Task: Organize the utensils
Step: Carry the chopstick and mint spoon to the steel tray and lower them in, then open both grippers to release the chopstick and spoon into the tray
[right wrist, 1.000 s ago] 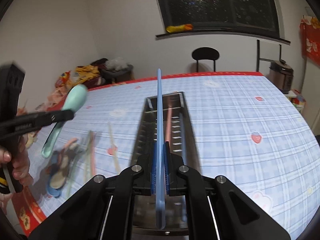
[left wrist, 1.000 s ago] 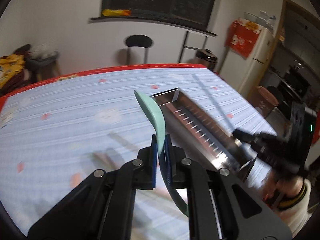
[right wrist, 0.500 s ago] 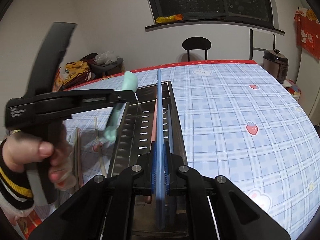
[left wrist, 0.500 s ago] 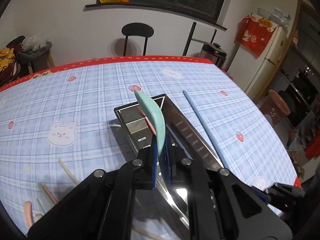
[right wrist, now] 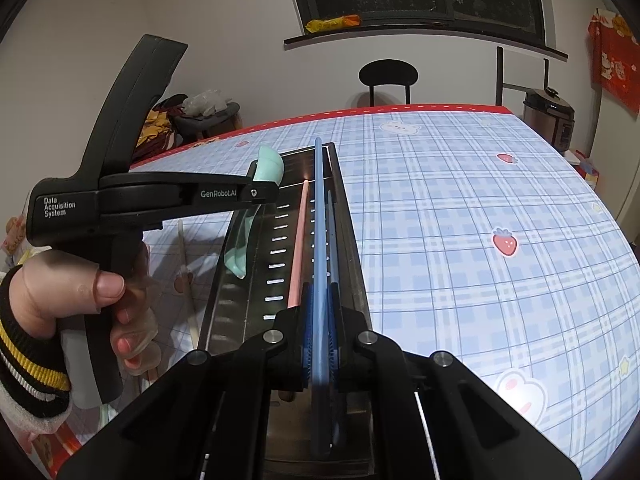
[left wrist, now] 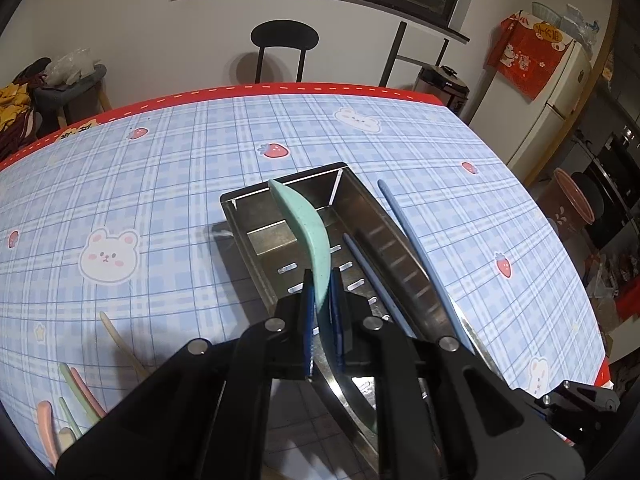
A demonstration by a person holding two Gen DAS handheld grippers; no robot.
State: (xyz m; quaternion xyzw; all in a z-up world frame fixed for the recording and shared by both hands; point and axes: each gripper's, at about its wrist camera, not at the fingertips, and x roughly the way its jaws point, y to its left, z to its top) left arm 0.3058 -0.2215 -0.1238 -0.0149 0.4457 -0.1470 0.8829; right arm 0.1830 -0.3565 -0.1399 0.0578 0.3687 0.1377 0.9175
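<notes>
A long steel slotted tray lies on the checked tablecloth. My left gripper is shut on a mint green spoon, held on edge above the tray's near-left part; it also shows in the right wrist view. My right gripper is shut on a blue chopstick, held along the tray's right side just above it; the stick also shows in the left wrist view. A pink chopstick and another blue stick lie inside the tray.
Several loose utensils, pink, green and cream, lie on the table left of the tray; a cream chopstick shows beside it. A black chair stands beyond the far edge. A rice cooker sits at the far right.
My left gripper has swung the green spoon from the table's left over the tray. My right gripper has lowered the blue chopstick toward the tray's right side.
</notes>
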